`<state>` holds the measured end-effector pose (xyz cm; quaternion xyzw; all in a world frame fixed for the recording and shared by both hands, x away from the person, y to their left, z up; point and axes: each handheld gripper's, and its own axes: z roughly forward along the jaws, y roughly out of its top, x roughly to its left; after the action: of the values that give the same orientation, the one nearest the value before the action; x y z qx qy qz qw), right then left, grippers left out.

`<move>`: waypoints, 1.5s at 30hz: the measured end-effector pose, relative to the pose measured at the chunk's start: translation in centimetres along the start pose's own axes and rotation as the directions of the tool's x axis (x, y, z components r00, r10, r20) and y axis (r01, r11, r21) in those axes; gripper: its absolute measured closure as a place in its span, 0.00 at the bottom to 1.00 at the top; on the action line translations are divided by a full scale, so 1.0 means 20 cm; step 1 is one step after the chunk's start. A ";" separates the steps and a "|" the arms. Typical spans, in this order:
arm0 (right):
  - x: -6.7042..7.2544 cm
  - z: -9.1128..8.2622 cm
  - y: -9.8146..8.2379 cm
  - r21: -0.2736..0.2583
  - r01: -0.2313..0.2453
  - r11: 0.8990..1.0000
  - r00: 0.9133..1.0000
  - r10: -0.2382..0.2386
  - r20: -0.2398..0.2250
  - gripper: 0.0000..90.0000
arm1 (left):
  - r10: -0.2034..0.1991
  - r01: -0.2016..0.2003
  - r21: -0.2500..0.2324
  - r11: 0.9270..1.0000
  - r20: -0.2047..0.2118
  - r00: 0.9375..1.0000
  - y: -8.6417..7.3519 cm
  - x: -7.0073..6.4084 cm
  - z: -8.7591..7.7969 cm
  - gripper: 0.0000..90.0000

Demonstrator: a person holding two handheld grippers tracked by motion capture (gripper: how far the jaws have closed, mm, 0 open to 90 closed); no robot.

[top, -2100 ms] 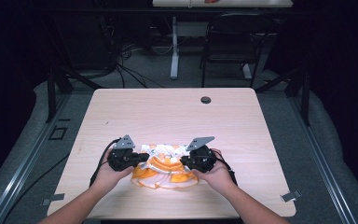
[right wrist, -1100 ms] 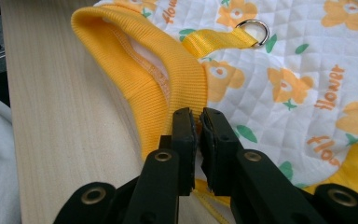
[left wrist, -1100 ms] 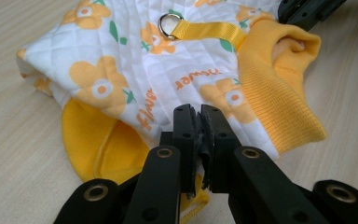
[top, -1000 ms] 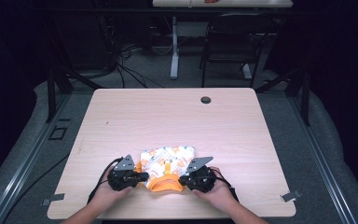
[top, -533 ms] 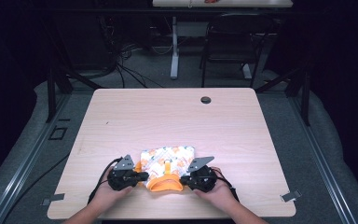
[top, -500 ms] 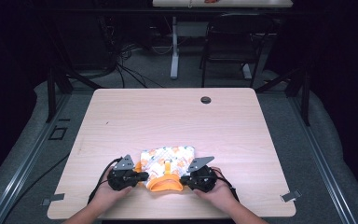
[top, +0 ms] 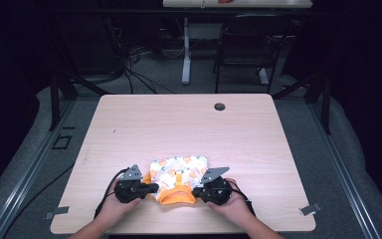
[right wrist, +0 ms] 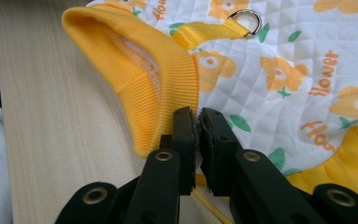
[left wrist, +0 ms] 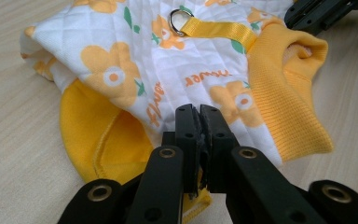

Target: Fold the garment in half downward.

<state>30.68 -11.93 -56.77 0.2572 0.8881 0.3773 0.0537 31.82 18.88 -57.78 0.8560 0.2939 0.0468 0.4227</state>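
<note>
A small quilted pet vest point(top: 179, 170), white with orange flowers and a yellow ribbed collar point(top: 176, 195), lies flat near the table's front edge. A yellow strap with a metal ring point(left wrist: 179, 21) runs down its back. My left gripper point(top: 150, 188) lies at the vest's left side. In the left gripper view its jaws point(left wrist: 199, 116) stand pressed together on the vest's yellow-trimmed edge. My right gripper point(top: 197, 192) is at the right side beside the collar point(right wrist: 144, 70). There its jaws point(right wrist: 198, 119) are pinched shut on the fabric's hem.
The light wooden table point(top: 179, 124) has a round cable hole point(top: 220, 106) at its far side. Both hands rest close to the front edge. A dark chair point(top: 243, 45) and a desk leg point(top: 185, 50) stand on the floor beyond the table.
Since the earliest frame both hands have drawn the vest toward the near edge and it lies flatter. Over the last second nothing has visibly moved.
</note>
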 end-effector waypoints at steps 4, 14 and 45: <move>0.00 -0.01 0.00 -0.002 0.003 1.000 1.000 -0.003 0.000 0.93 | 0.002 -0.002 -0.003 1.000 0.002 1.000 0.01 -0.01 -0.01 0.96; 0.01 -0.06 0.04 -0.058 -0.007 0.998 1.000 0.007 -0.003 0.91 | -0.004 0.004 -0.050 0.999 0.001 1.000 0.05 -0.01 -0.05 0.93; -0.12 -0.30 -0.07 -0.128 -0.105 0.986 0.977 0.126 0.172 0.89 | -0.152 0.130 -0.131 0.983 -0.177 0.972 -0.05 0.15 -0.30 0.91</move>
<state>30.33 -17.83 -53.70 0.3376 0.8392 0.4071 0.1267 31.85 25.14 -55.14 0.7982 0.3891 0.1136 0.4456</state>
